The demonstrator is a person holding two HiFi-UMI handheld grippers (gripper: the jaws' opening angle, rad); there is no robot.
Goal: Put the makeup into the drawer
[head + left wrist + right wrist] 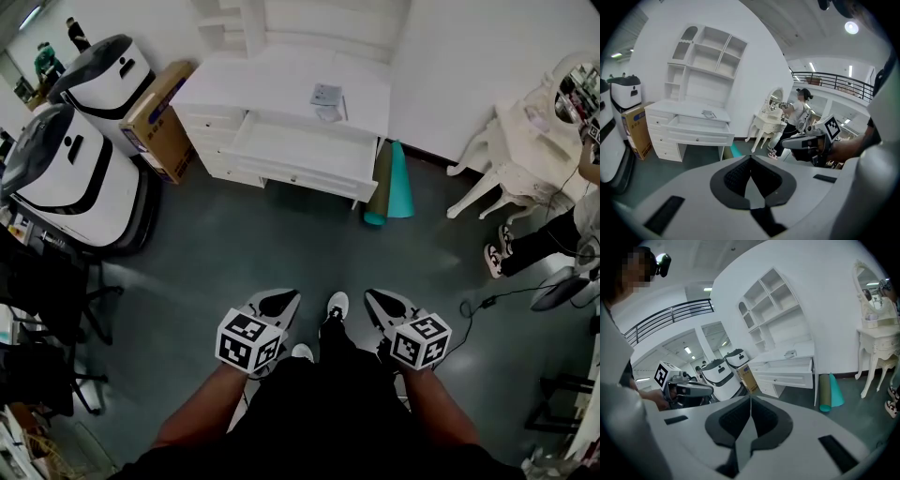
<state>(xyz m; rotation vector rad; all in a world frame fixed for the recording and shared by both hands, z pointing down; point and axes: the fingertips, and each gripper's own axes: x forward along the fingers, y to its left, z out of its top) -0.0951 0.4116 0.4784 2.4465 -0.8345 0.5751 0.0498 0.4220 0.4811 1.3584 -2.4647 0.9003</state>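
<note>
- Progress is nil as far as I can judge: the person stands well apart from the white wooden desk, with bare grey floor between.
- The desk's wide, shallow white drawer is already pulled out and looks empty, so no opening step seems needed.
- A small flat grey packet, probably the makeup, lies on the desktop just behind the open drawer, toward its right side. It is too small to make out in detail.
- The left hand-held gripper has its dark pads pressed together with nothing between them. It is held low in front of the body and aims toward the desk.
- The right hand-held gripper is likewise pinched together and empty, level with its partner.
- What is left: walk up, spread one gripper's jaws, lift the packet and lower it into the drawer.
- Two rolled mats, teal and olive, lean at the desk's right end, beside the likely approach.
</note>
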